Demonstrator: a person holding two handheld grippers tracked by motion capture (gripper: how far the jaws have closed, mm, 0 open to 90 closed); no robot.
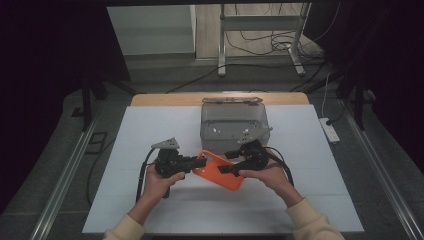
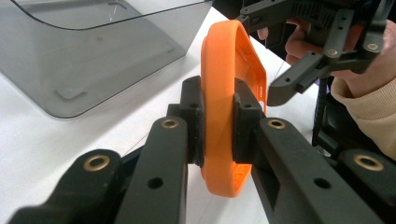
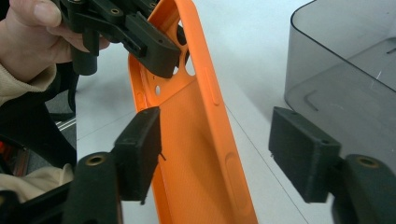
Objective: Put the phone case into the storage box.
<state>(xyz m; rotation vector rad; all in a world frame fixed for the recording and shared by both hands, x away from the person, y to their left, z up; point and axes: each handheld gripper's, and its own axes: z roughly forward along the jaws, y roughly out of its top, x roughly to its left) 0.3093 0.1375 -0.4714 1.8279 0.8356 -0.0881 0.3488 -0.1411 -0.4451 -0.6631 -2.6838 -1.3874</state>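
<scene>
Orange phone case (image 1: 220, 170) held off the white worktop (image 1: 310, 150), in front of the grey bin (image 1: 234, 125). Left tongs (image 2: 219, 119) clamped on its camera end, hand (image 1: 162, 181) gripping from below. Right tongs (image 3: 219, 158) gaping around the other end, pads (image 3: 140, 149) not pressing, hand (image 1: 267, 175) angled inward.

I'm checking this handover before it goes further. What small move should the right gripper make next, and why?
Probably close the right gripper onto the orange phone case. Its jaws stand open astride the case's free end, pads off it, while the left gripper is clamped on the other end, holding it above the white table.
</scene>
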